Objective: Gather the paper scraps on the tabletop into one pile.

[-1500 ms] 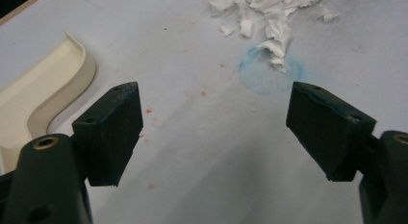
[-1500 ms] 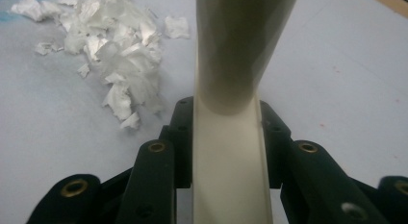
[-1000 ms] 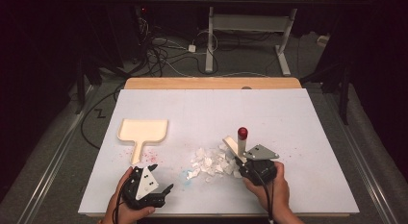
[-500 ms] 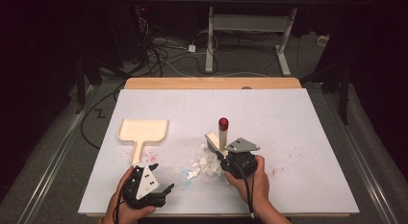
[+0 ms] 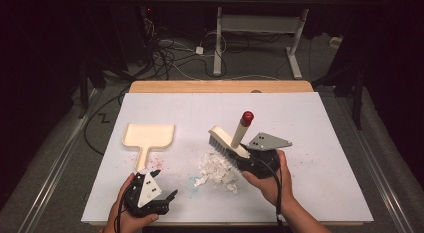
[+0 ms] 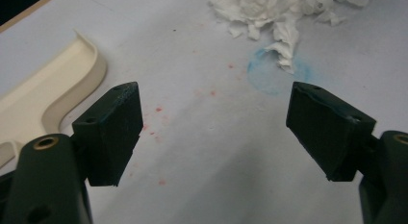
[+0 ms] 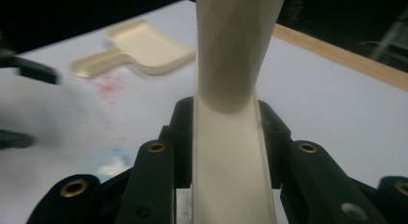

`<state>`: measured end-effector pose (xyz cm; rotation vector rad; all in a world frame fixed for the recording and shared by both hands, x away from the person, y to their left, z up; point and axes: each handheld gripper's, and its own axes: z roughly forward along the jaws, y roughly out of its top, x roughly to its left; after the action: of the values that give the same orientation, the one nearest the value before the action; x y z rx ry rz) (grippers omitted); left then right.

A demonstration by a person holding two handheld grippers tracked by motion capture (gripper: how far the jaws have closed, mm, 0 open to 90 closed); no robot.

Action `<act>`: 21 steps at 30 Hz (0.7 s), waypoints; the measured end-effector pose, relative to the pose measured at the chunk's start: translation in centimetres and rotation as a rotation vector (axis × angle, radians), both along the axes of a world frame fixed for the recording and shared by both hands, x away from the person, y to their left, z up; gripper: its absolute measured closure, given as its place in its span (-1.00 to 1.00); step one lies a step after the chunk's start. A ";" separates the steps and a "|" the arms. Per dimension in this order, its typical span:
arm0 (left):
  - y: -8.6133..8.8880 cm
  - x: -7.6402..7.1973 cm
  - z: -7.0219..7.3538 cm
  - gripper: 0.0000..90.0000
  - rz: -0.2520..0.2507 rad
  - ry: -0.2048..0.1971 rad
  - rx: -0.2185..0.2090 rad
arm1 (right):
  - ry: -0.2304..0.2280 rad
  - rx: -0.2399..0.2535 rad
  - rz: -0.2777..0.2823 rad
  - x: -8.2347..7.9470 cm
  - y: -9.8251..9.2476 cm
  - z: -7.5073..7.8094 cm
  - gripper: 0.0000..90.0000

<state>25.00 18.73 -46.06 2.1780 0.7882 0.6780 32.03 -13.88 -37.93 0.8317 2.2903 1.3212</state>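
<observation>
From above, I see my right tool (image 5: 248,158) on the right half of the white desk (image 5: 320,123), clamped on the cream handle of a brush (image 5: 231,141). The handle tilts up and away from me, ending in a red cap. The brush's bristled head points left and sits at the far edge of a pile of torn white paper (image 5: 216,171), touching it. My left tool (image 5: 159,190) rests near the desk's front edge, held in my left hand (image 5: 129,213), well left of the paper. A cream dustpan (image 5: 148,138) lies flat just beyond that tool, its handle pointing toward me. Faint red specks mark the desk beside the dustpan handle, and a pale blue smudge lies near the paper.

In the left gripper view, my left tool (image 6: 214,132) has its two black jaws spread wide with nothing between them, above bare desk. The paper (image 6: 274,15) lies ahead and slightly right, apart from the jaws. The dustpan (image 6: 53,92) curves in at the left, just beside the left jaw.

In the right gripper view, my right tool (image 7: 226,147) is closed narrow on the brush handle (image 7: 231,89), which rises straight up between the jaws. The dustpan (image 7: 139,46) lies far off at upper left, blurred.
</observation>
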 end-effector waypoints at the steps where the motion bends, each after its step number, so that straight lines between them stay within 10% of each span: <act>1: 0.2 0.0 0.1 -0.56 0.010 -0.008 -0.002 | 0.000 0.000 0.000 0.0 0.0 0.0 0.51; 6: 1.4 -0.2 0.6 -0.56 0.056 -0.040 -0.039 | 0.110 -0.001 0.239 -2.2 2.0 -0.8 0.51; 10: 1.9 -0.3 0.8 -0.56 0.080 -0.037 -0.054 | 0.164 -0.025 0.303 -2.4 2.8 -2.2 0.51; 21: 1.5 -0.1 0.5 -0.56 0.050 -0.037 -0.038 | 0.183 -0.105 0.254 -1.4 3.4 -4.9 0.51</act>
<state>24.85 20.20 -45.55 2.1121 0.8322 0.7203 30.64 -10.52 -42.82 0.6694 2.6572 1.2569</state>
